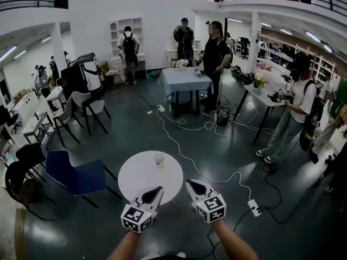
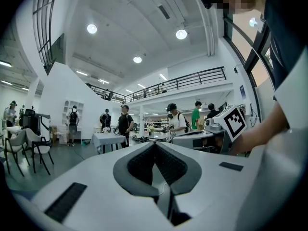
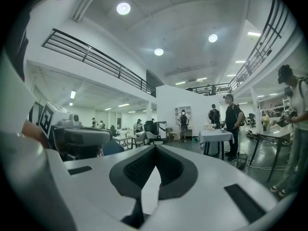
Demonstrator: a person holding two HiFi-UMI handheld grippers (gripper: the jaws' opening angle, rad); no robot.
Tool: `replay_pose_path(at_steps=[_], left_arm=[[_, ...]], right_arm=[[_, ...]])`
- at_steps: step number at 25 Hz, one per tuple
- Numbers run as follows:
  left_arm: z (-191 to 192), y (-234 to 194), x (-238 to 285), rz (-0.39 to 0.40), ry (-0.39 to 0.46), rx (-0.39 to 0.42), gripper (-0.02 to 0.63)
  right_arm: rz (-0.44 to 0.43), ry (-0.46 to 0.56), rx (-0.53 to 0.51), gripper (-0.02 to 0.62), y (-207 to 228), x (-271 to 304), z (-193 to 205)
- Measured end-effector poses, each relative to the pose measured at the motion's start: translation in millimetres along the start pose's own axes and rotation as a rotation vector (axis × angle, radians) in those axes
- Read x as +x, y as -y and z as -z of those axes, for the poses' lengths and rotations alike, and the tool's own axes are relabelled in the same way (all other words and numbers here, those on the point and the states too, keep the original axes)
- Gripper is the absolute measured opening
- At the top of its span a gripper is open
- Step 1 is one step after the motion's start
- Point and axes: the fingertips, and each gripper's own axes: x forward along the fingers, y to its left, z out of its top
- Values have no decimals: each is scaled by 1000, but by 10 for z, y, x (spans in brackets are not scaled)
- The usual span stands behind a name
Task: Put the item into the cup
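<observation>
Presently, from the head view, we list the following.

1. Round white table (image 1: 142, 182), low in the frame at 6 o'clock, on a dark glossy floor.
2. Cup (image 1: 159, 159), pale and upright, on the table top near its far rim, at about 1 o'clock from the table's centre. We cannot tell whether anything lies inside it.
3. Left gripper (image 1: 158, 189), tip over the table's near edge at about 5 o'clock, well apart from the cup. In its own view the jaws meet, clenched on nothing. Its marker cube (image 1: 136, 219) sits nearest us.
4. Right gripper (image 1: 191, 183), just off the table's rim at about 4 o'clock. In its own view the jaws are likewise pressed together and empty. Its marker cube (image 1: 210, 207) sits behind the tip.
5. Blue chair (image 1: 76, 175), at 9 o'clock from the table, close beside it.
6. White cable (image 1: 179, 145), running across the floor past the table to a power strip (image 1: 254, 207) at 4 o'clock.
7. Cloth-covered table (image 1: 186, 80), at 12 o'clock, well apart, with people standing around it.
8. Person in a white shirt (image 1: 295, 110), at 2 o'clock, beside a long table.
</observation>
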Motion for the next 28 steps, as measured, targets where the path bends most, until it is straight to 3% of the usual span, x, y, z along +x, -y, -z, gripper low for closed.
replay_pose_path(at_steps=[13,28], left_arm=[[20,-85,-339,-3,10,-18,17],[2,-154,-383,-6,23,-29,17]], right_arm=[[1,-1,-10,15,-345,27,-31],[9,-11,-11,15,-376,46,-21]])
